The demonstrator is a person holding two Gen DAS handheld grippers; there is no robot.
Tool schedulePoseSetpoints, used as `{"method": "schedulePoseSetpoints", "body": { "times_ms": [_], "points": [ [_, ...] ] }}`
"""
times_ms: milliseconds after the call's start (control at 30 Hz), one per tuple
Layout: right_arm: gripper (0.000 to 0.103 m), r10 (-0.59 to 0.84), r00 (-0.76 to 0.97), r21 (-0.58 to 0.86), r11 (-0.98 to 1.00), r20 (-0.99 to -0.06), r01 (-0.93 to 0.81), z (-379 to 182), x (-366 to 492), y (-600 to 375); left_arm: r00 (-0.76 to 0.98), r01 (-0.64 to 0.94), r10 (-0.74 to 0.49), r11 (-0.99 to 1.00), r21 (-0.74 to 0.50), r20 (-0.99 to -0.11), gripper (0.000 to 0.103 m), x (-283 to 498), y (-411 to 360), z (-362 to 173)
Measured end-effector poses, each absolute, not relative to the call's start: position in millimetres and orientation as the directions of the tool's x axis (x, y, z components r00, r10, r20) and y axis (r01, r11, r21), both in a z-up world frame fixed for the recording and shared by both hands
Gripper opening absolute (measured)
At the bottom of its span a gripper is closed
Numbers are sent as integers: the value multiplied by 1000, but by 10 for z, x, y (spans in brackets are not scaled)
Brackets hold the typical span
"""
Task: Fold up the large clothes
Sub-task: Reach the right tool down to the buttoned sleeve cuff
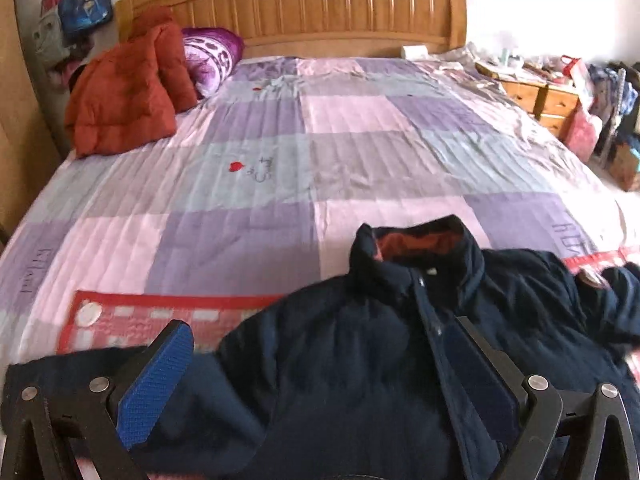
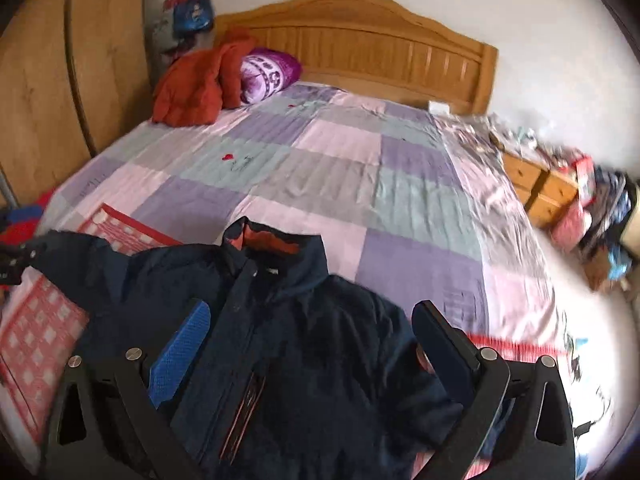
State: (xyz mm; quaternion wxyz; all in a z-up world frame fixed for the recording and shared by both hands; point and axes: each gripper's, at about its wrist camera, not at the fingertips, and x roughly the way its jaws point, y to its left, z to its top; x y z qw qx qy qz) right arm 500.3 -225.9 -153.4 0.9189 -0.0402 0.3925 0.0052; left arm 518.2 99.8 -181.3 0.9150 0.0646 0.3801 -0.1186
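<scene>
Dark navy padded jacket [image 1: 360,360] with rust-red collar lining lies front-up, collar away from the cameras, in the lower centre of both views, on the pastel patchwork quilt [image 1: 320,152] of the wooden bed. Left gripper [image 1: 316,344] and right gripper [image 2: 308,320] each hover over it, fingers spread wide, holding nothing. Rust-orange puffy coat [image 1: 120,92] sits upper left, beside a purple patterned pillow [image 1: 212,56].
</scene>
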Motion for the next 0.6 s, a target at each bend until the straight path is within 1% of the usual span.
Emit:
{"method": "schedulePoseSetpoints", "body": {
  "times_ms": [67, 133, 300, 367, 433, 500, 600],
  "points": [
    [103, -7, 677, -48, 998, -736, -42, -1794, 5204, -2240, 668, 242, -158, 970, 12, -727, 103, 5300, 933, -2066],
    [103, 13, 631, -18, 999, -776, -42, -2196, 5397, -2209, 627, 241, -163, 970, -9, -761, 103, 5386, 827, -2423],
    [103, -6, 543, -48, 997, -839, -63, -3142, 5602, -2165, 561, 255, -122, 966, 31, -819, 103, 5569, 560, -3279],
    [103, -24, 515, -80, 993, -857, -86, -3461, 5625, -2147, 532, 245, -109, 969, 29, -840, 103, 5661, 520, -3588],
    [103, -25, 494, -104, 986, -869, -133, -3783, 5683, -2110, 519, 243, -83, 968, 54, -851, 103, 5737, 496, -3870],
    [103, -32, 476, -121, 980, -879, -157, -3996, 5707, -2153, 511, 245, -60, 966, 79, -858, 103, 5785, 560, -4068],
    [103, -53, 478, -136, 981, -877, -141, -4209, 5666, -2473, 542, 224, -105, 974, 23, -834, 103, 5809, 864, -4115]
  ]
}}
